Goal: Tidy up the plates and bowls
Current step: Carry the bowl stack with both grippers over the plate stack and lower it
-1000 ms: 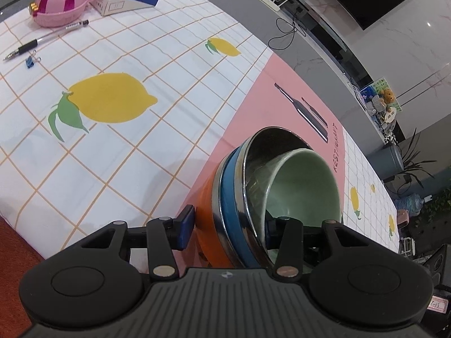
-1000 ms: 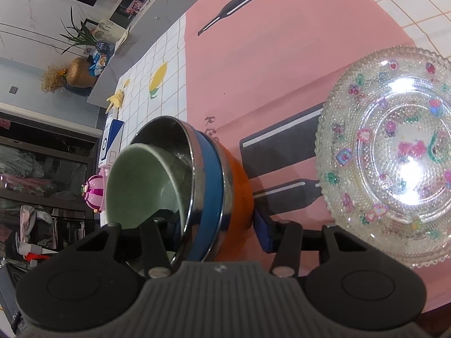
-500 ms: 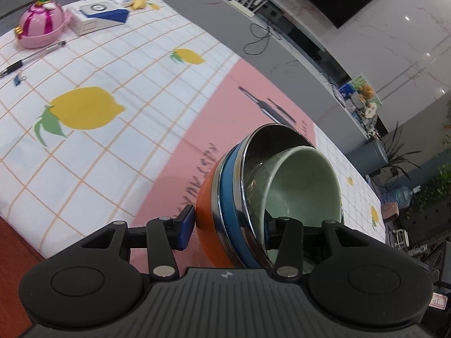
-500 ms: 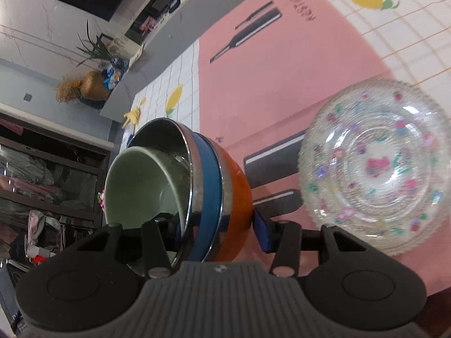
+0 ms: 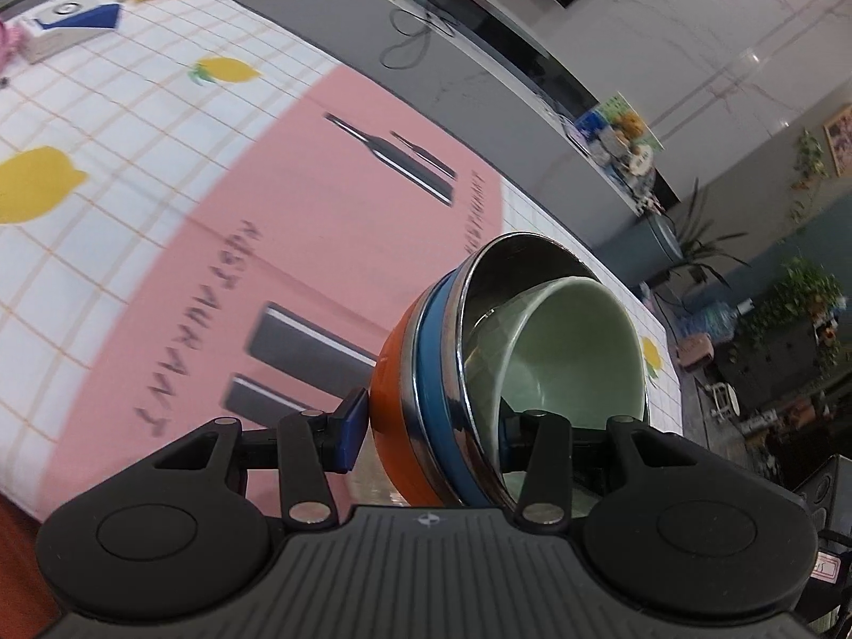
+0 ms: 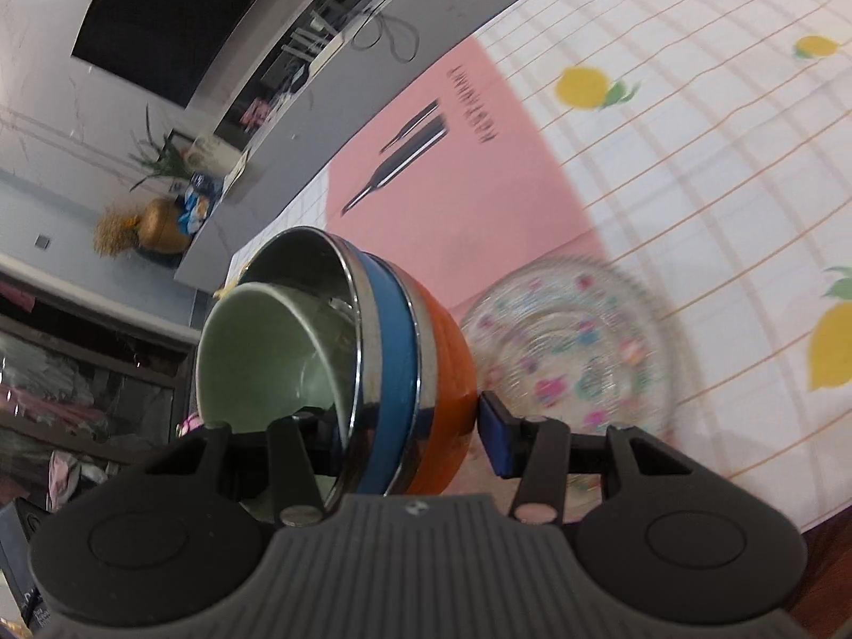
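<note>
A: What's changed?
B: Bowl stack (image 5: pixel 479 373) has lifted off the pink mat (image 5: pixel 239 245) w/ both grippers; glass plate (image 6: pixel 575 357) now farther below. Prob. carrying it to the plate.
A: Grip?
B: Left gripper (image 5: pixel 431 426) & right gripper (image 6: pixel 410 431) each clamped on the stack's wall, one finger inside, one outside.

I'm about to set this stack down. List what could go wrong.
1. The bowl stack hangs tilted between the left gripper and right gripper; the loose green bowl could slide out.
2. The glass plate lies just beside the stack; lowering there could knock it.
</note>
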Available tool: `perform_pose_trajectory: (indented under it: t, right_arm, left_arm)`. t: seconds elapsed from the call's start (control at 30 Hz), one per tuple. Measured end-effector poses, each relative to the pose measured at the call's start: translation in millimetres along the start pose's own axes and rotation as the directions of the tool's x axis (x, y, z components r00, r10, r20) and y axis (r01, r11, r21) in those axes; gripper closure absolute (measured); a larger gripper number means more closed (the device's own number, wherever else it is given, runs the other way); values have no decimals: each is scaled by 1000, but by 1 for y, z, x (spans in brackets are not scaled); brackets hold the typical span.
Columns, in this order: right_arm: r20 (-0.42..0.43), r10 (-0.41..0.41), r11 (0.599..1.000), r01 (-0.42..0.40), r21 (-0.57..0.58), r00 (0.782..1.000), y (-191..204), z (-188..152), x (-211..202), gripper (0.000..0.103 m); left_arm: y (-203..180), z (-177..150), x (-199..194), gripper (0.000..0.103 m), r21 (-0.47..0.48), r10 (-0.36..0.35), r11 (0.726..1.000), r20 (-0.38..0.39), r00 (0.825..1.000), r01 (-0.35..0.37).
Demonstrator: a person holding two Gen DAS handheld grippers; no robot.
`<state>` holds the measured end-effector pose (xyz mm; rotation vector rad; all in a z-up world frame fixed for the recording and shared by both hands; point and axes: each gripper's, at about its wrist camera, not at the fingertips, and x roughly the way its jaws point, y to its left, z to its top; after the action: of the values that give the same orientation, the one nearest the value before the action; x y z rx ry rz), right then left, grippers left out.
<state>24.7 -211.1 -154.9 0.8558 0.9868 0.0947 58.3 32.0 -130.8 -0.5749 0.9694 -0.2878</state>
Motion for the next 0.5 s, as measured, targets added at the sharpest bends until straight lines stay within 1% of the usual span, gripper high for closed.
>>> perform_pose_trajectory:
  t: [0.17,0.33,0.5]
  right_arm:
    - [18,-20,1000,20,24,1000,-23,8,-11,55]
    - [-1,-28,998,28,56,1000,-41,11,-6,55]
    - [-19,-41,997,42,60,999,-50,10,1,55]
  left_arm:
    - [-10,-7,21,53,16,-16,1000,-39,999,16]
    - [-12,-14,33,53,22,9,1000,-68,998,-8]
    - [-7,-18,42,53,8,21,1000,-91,996,-20]
